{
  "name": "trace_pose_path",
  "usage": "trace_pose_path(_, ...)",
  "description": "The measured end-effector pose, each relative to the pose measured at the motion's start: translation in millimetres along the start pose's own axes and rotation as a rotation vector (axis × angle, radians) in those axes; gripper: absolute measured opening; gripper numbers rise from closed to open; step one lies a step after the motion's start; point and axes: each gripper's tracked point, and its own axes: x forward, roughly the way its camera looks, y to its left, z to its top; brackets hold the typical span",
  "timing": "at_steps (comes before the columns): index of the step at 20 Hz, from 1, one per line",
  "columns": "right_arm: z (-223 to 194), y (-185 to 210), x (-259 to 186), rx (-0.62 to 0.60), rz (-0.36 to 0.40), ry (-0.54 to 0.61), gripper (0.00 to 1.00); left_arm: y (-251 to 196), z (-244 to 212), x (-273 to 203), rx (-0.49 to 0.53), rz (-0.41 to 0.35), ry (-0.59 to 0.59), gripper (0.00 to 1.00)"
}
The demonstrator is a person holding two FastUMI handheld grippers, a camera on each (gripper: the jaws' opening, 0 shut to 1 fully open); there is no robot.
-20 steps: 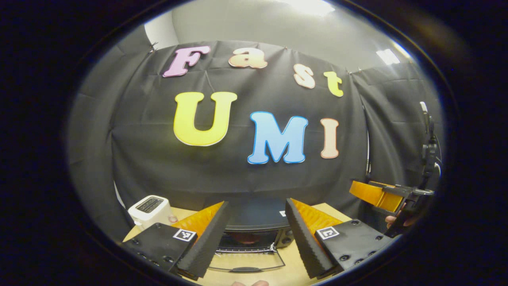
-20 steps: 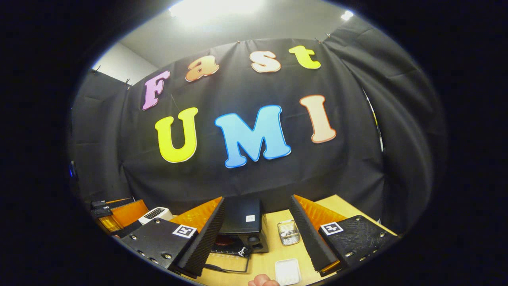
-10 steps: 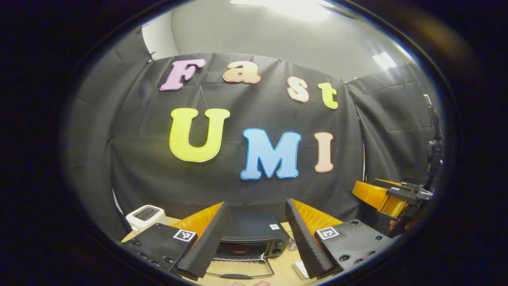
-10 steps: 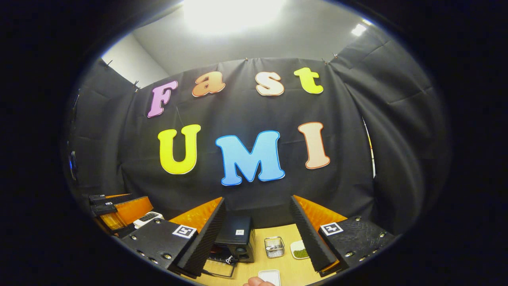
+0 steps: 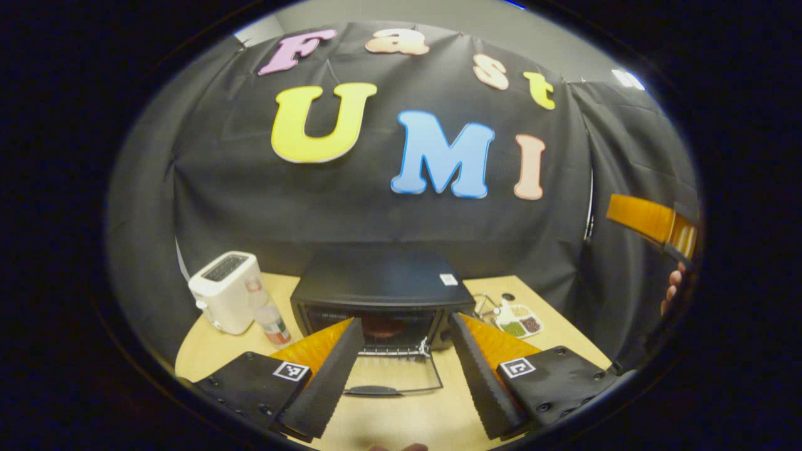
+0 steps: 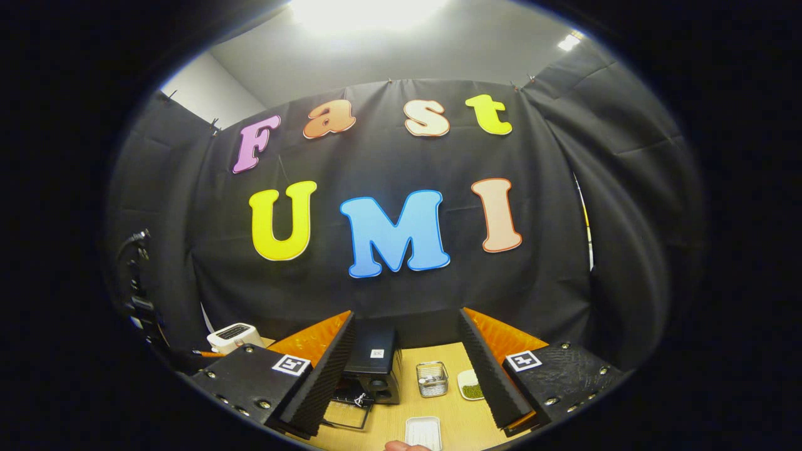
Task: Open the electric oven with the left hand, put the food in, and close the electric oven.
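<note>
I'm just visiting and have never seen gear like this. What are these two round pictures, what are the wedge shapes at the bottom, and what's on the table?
No robot here: a person holds a two-finger gripper in each hand, and a wide-angle camera rides on each one. The wedges at the bottom of each picture are that gripper's own fingers.

In the left gripper view, the left gripper is open and holds nothing. It faces a black electric oven on the wooden table, its glass door folded down open, with something reddish inside. A white toaster and a small bottle stand to its left, a small dish of beans to its right.

In the right gripper view, the right gripper is open and empty too. Ahead of it sit a wire basket and a white tray.
</note>
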Motion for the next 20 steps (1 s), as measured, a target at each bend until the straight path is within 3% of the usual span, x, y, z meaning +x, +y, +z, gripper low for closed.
trace_pose_path(1, -4, -2, 0, 0.002, -0.006, 0.006, 0.98, 5, -18, 6, 0.002, 0.008, 0.048, 0.92)
trace_pose_path(2, -6, -5, -2, 0.003, -0.011, 0.013, 0.98, 9, -37, 12, 0.005, 0.018, 0.092, 0.98)
trace_pose_path(3, -8, -8, -3, 0.002, -0.018, 0.020, 0.98, 13, -54, 17, 0.007, 0.027, 0.134, 0.92)
trace_pose_path(10, -33, -33, -8, -0.010, -0.077, 0.072, 0.98, 40, -172, 46, -0.032, 0.078, 0.393, 0.99)
trace_pose_path(12, -39, -38, -9, 0.002, -0.090, 0.092, 0.98, 44, -192, 52, -0.036, 0.085, 0.440, 0.95)
trace_pose_path(13, -40, -42, -8, 0.012, -0.098, 0.097, 0.98, 47, -201, 57, -0.030, 0.088, 0.468, 0.99)
trace_pose_path(14, -40, -43, -7, 0.020, -0.104, 0.100, 0.98, 49, -208, 62, -0.024, 0.091, 0.488, 0.95)
trace_pose_path(20, -43, -53, -7, 0.019, -0.135, 0.112, 0.98, 54, -244, 84, 0.024, 0.092, 0.611, 0.98)
